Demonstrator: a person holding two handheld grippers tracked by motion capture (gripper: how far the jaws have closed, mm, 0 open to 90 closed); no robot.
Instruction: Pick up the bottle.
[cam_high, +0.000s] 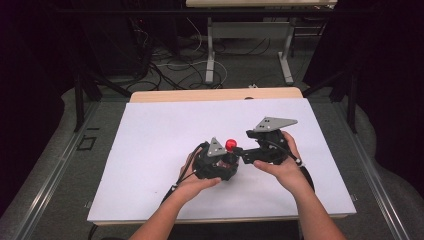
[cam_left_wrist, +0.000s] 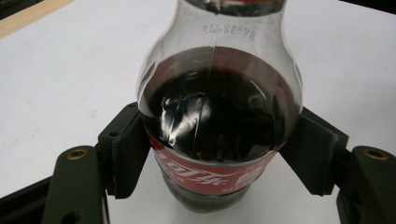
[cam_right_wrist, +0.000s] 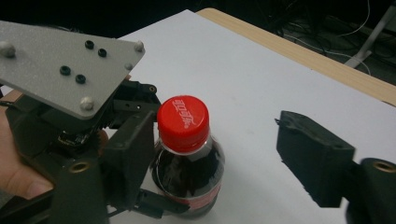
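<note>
Bottle (cam_left_wrist: 219, 121) upright on surface (cam_high: 150, 150), clamped by left gripper (cam_high: 220, 162) | cap (cam_right_wrist: 182, 117) between right gripper's (cam_right_wrist: 219, 154) part-open jaws, nearer one jaw | axis vertical

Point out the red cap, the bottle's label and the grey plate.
red cap (cam_right_wrist: 183, 117), right gripper view, its printed top.
bottle's label (cam_left_wrist: 205, 176), left gripper view, red band's front.
grey plate (cam_right_wrist: 60, 70), right gripper view, its flat face.
</note>
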